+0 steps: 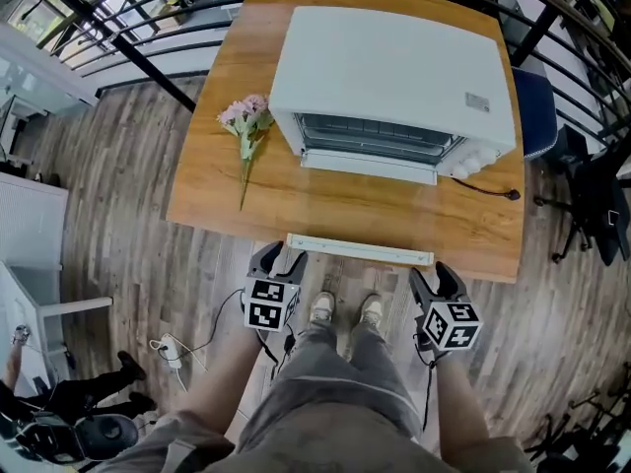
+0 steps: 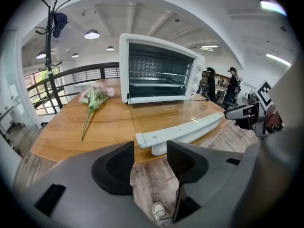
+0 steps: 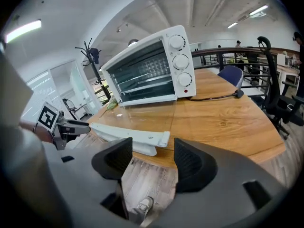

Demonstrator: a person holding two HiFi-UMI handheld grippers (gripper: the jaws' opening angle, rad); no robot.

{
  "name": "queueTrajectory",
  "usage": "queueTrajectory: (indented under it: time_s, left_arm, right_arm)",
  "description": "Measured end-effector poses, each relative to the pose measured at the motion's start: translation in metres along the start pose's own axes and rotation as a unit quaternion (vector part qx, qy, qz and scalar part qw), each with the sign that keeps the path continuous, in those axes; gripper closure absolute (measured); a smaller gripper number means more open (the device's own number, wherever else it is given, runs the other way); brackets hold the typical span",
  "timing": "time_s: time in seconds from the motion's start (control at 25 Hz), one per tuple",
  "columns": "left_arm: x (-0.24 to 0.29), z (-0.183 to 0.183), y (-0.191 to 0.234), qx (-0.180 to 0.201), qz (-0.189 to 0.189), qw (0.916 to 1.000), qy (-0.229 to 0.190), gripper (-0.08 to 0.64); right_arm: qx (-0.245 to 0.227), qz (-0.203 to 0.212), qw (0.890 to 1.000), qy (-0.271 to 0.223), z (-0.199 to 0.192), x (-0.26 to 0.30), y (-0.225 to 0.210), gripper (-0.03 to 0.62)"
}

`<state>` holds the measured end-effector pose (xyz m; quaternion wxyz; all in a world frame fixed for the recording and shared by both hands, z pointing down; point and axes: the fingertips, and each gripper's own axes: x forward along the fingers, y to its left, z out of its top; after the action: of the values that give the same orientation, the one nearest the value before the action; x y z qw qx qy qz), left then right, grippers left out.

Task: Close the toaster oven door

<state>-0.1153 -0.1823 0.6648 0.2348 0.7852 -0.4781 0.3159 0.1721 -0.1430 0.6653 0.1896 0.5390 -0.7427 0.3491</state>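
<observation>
— Where is the white box-shaped toaster oven?
— Toward the back of the light-brown wooden table, nearer its right edge, with its front facing the near edge. Its clear glass door is swung fully down and lies flat over the tabletop. The door's long white bar handle runs along the near edge.
— And the two tools?
— The left gripper hangs just off the near edge by the handle's left end. Its jaws are apart with nothing between them. The right gripper hangs by the handle's right end, also spread and empty. Neither touches the handle.
— Anything else on the table?
— A sprig of pink flowers on a green stem lies near the left edge, beside the oven. A thin black cable trails toward the right edge.
</observation>
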Motion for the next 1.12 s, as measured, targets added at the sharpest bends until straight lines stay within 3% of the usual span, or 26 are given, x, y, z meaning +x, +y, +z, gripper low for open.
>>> queueTrajectory:
  time_s: [0.2,0.56,0.76,0.96,1.12]
  left_arm:
    - [0.009,-0.018,-0.002,-0.035,0.015,0.9991,0.021,0.330]
    - [0.028,-0.020,-0.004,-0.040,0.012,0.9991,0.010,0.330]
    - [0.031,-0.020,-0.005,-0.036,0.013,0.9992,0.011,0.385]
    - [0.028,-0.011,-0.011,-0.025,0.004,0.9997,-0.002,0.438]
    - [0.017,0.002,-0.013,-0.028,0.002,0.9995,-0.018,0.449]
  right_arm:
    - [0.000,0.021,1.000,0.021,-0.013,0.019,-0.010,0.324]
    - [-0.016,0.045,0.999,0.016,-0.013,0.035,-0.001,0.325]
    - [-0.005,0.051,0.999,0.010,-0.018,0.038,0.003,0.399]
    - [-0.002,0.049,0.999,0.002,-0.013,0.035,0.005,0.411]
    - [-0.001,0.041,0.999,-0.015,0.001,0.025,0.004,0.463]
